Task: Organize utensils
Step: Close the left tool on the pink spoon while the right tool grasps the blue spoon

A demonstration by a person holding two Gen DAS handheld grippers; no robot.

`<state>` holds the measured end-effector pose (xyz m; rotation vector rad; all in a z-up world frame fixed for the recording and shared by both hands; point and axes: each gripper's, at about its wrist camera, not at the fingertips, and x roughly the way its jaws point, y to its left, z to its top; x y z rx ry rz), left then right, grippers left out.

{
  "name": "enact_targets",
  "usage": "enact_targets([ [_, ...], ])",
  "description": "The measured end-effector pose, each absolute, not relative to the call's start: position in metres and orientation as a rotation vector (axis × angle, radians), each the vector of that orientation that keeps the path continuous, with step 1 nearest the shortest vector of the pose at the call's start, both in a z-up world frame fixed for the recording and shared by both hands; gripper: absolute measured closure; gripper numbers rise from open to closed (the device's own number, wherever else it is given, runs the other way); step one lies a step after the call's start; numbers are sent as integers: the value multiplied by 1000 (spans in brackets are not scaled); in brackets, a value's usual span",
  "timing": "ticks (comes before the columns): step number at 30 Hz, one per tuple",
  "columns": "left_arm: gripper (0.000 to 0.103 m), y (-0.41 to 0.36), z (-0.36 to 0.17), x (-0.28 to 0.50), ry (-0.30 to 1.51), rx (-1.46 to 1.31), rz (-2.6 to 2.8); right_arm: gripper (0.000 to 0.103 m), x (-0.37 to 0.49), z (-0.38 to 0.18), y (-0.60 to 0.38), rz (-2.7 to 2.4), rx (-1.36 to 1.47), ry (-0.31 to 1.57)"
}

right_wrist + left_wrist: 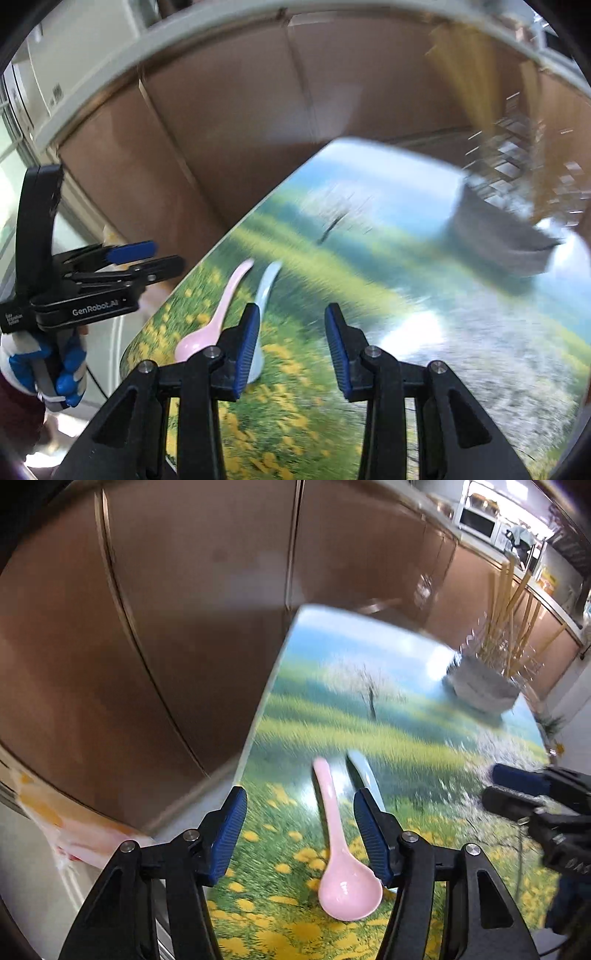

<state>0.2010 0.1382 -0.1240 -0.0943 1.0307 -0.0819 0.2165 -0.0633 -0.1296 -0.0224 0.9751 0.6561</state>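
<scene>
A pink ceramic spoon (340, 853) lies on the landscape-print table (369, 716), bowl toward me, with a pale blue spoon (364, 775) beside it on its right. My left gripper (299, 801) is open above the table's near left part, the pink spoon between its fingers. In the right wrist view the pink spoon (218, 314) and the blue spoon (264, 291) lie left of my right gripper (291, 314), which is open and empty. A grey utensil holder (484, 686) with chopsticks stands at the far right; it also shows, blurred, in the right wrist view (506, 236).
Brown cabinet doors (184, 609) run behind and left of the table. The table's left edge (266, 701) drops to the floor. A counter with a microwave (476, 520) is at the far back right. The other gripper shows at each view's side (140, 258).
</scene>
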Motion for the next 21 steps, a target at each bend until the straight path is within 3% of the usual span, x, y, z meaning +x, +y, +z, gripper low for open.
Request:
enact_targets([
  [7,45,137,-146,222,1156,-118,-165,68,235,-152,-36,715,-80,1070],
  [14,56,128,-168,239,1250,-68,-195,68,250,-161,-23,726,-135,1106],
  [21,60,131,-174,248,1287,-104,-241,68,259,-174,-7,749,-148,1138],
])
